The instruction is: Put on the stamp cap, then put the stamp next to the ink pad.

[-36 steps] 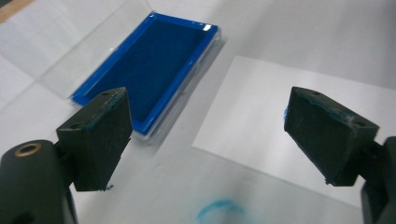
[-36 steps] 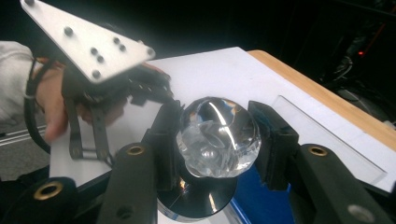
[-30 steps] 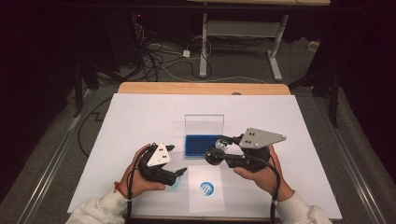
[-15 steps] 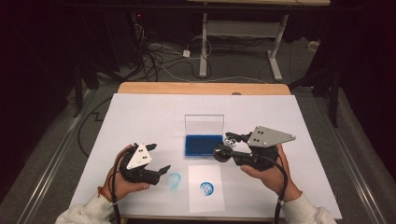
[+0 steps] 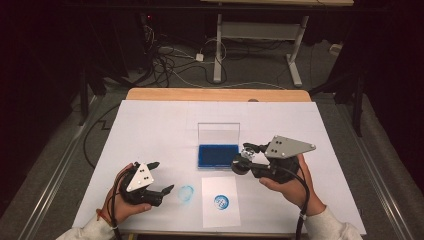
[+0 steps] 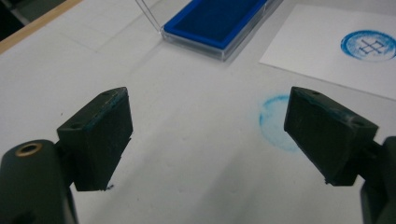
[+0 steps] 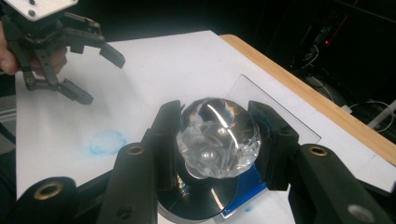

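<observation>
Nearest the person, at the front edge of the white surface (image 5: 150,125), the left tool (image 5: 161,190) sits low with jaws apart and nothing between them; in the left gripper view the pads (image 6: 100,135) frame bare surface and a faint blue ring smudge (image 6: 275,122). Just right of that smudge lies a paper slip (image 5: 220,201) carrying one clean round blue print (image 5: 221,201), so one stamping looks done. Right of the slip, the right tool (image 5: 246,159) is clamped on the stamp (image 7: 217,140), gripping its clear faceted knob with the dark round base below, hovering at the right end of the ink pad (image 5: 217,155). That pad is a blue tray in a clear case, its lid (image 5: 218,134) standing up behind it. Judgement: stamp is over the ink, either re-inking for another print or about to be put away; cannot tell which. Left to do, likely: ink, press on paper or set stamp down, close lid. Beyond the surface's wooden far edge, dark floor with cables (image 5: 170,55) and a desk frame (image 5: 255,35).
</observation>
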Action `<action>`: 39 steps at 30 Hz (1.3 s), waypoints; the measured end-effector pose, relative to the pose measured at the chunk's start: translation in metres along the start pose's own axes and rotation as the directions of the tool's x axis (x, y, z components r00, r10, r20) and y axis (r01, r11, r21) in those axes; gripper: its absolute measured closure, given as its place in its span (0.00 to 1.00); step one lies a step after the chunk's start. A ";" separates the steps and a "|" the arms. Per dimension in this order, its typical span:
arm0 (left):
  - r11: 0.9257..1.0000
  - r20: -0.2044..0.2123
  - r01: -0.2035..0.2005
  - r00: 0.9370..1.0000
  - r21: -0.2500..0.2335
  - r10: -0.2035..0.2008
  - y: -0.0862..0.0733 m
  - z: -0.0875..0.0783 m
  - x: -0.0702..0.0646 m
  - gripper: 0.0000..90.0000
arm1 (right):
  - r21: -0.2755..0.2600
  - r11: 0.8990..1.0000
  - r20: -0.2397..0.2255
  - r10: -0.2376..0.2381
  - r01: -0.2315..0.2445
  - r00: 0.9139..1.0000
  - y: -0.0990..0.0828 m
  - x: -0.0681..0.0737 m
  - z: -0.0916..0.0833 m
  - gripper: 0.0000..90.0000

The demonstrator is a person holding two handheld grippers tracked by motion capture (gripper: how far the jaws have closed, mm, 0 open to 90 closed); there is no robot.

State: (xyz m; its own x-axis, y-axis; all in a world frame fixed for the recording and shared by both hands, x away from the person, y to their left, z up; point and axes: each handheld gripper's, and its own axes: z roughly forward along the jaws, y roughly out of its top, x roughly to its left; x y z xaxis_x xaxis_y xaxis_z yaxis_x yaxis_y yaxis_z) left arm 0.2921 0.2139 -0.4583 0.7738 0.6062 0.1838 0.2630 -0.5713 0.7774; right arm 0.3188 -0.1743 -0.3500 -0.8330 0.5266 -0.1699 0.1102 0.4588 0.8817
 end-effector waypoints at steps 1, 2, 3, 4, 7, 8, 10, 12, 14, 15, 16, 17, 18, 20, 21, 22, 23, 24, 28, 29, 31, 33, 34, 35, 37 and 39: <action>1.000 -0.002 -0.001 1.000 0.007 0.001 -0.002 -0.001 -0.001 0.17 | -0.001 1.000 -0.001 0.000 0.000 1.000 0.000 0.000 0.000 0.64; 1.000 -0.002 0.001 1.000 0.011 -0.001 -0.004 -0.002 -0.001 0.17 | 0.000 1.000 0.002 0.000 0.000 1.000 0.000 -0.001 0.000 0.64; 1.000 -0.004 0.009 1.000 0.009 -0.009 -0.006 -0.002 -0.001 0.17 | 0.002 1.000 0.002 0.000 0.000 1.000 0.000 -0.002 0.001 0.64; 1.000 -0.005 0.020 1.000 0.008 -0.020 -0.008 -0.004 0.000 0.17 | 0.002 1.000 0.002 0.002 -0.002 1.000 -0.001 -0.002 0.001 0.64; 1.000 -0.005 0.028 1.000 0.008 -0.028 -0.011 -0.006 0.002 0.17 | 0.009 1.000 0.018 0.007 -0.007 1.000 -0.002 -0.005 0.002 0.64; 1.000 -0.003 0.030 1.000 0.008 -0.030 -0.011 -0.006 0.003 0.17 | 0.011 1.000 0.025 0.011 -0.011 1.000 -0.003 -0.007 0.002 0.64; 0.999 0.000 0.031 1.000 0.008 -0.031 -0.012 -0.006 0.004 0.17 | 0.018 1.000 0.035 0.015 -0.016 0.999 -0.004 -0.009 0.002 0.64; 0.999 0.004 0.029 1.000 0.015 -0.029 -0.012 -0.004 0.004 0.17 | 0.023 1.000 0.048 0.015 -0.016 0.999 -0.005 -0.012 0.003 0.64; 1.000 0.011 0.024 1.000 0.020 -0.024 -0.013 -0.003 0.004 0.17 | 0.032 0.999 0.066 0.015 -0.017 0.998 -0.007 -0.015 0.003 0.64; 0.999 0.013 0.023 1.000 0.022 -0.023 -0.013 -0.003 0.003 0.17 | 0.036 0.999 0.078 0.017 -0.020 0.997 -0.008 -0.016 0.003 0.64; 0.999 0.014 0.020 1.000 0.026 -0.020 -0.013 -0.003 0.003 0.17 | 0.039 0.999 0.081 0.020 -0.023 0.997 -0.009 -0.018 0.004 0.64; 0.999 0.014 0.017 1.000 0.028 -0.017 -0.013 -0.003 0.003 0.17 | 0.046 0.999 0.089 0.015 -0.019 0.996 -0.010 -0.019 0.004 0.64; 0.999 0.014 0.020 1.000 0.025 -0.020 -0.013 -0.003 0.003 0.17 | 0.055 0.998 0.106 0.009 -0.014 0.994 -0.011 -0.021 0.004 0.64; 0.999 0.013 0.023 1.000 0.022 -0.023 -0.013 -0.004 0.004 0.17 | 0.063 0.998 0.115 0.015 -0.022 0.993 -0.014 -0.025 0.005 0.64; 0.999 0.012 0.027 1.000 0.020 -0.027 -0.013 -0.004 0.004 0.17 | 0.065 0.998 0.126 0.017 -0.025 0.992 -0.015 -0.027 0.005 0.64; 0.999 0.015 0.030 0.999 0.018 -0.030 -0.013 -0.004 0.004 0.17 | 0.065 0.997 0.133 0.025 -0.034 0.991 -0.016 -0.030 0.005 0.64; 0.999 0.017 0.030 0.999 0.020 -0.030 -0.012 -0.003 0.004 0.17 | 0.066 0.997 0.137 0.032 -0.041 0.990 -0.017 -0.032 0.004 0.64; 0.999 0.019 0.031 0.999 0.020 -0.032 -0.012 -0.003 0.004 0.17 | 0.069 0.997 0.147 0.036 -0.046 0.989 -0.018 -0.034 0.005 0.64; 0.999 0.020 0.037 0.999 0.026 -0.037 -0.014 -0.004 0.005 0.17 | 0.077 0.995 0.170 0.048 -0.062 0.984 -0.019 -0.043 0.005 0.64; 0.999 0.018 0.040 0.999 0.021 -0.041 -0.014 -0.004 0.004 0.17 | 0.079 0.995 0.176 0.048 -0.063 0.983 -0.019 -0.045 0.006 0.64; 0.999 0.016 0.042 0.999 0.016 -0.042 -0.013 -0.005 0.004 0.17 | 0.083 0.994 0.184 0.053 -0.069 0.982 -0.020 -0.049 0.007 0.64; 0.999 0.017 0.044 0.999 0.015 -0.045 -0.012 -0.004 0.004 0.17 | 0.100 0.992 0.189 0.055 -0.075 0.980 -0.021 -0.053 0.009 0.64; 0.999 0.016 0.041 0.999 0.017 -0.041 -0.011 -0.003 0.004 0.17 | 0.118 0.990 0.193 0.047 -0.071 0.980 -0.022 -0.055 0.011 0.64; 0.999 0.017 0.037 0.999 0.018 -0.037 -0.011 -0.003 0.003 0.17 | 0.131 0.989 0.198 0.046 -0.072 0.979 -0.023 -0.056 0.013 0.64; 0.999 0.020 0.030 0.999 0.024 -0.031 -0.011 -0.002 0.001 0.17 | 0.143 0.986 0.196 0.052 -0.081 0.979 -0.025 -0.061 0.017 0.64; 0.999 0.019 0.027 0.999 0.033 -0.027 -0.011 -0.002 0.001 0.17 | 0.162 0.983 0.197 0.055 -0.087 0.979 -0.027 -0.064 0.021 0.64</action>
State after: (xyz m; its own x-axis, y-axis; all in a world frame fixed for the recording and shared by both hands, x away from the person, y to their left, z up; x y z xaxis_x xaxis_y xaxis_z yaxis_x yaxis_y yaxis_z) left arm 0.2883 0.2219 -0.4659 0.7770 0.6111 0.1509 0.3028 -0.5730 0.7616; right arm 0.3808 -0.2055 -0.3716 -0.7023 0.6817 -0.2049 0.2689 0.5206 0.8103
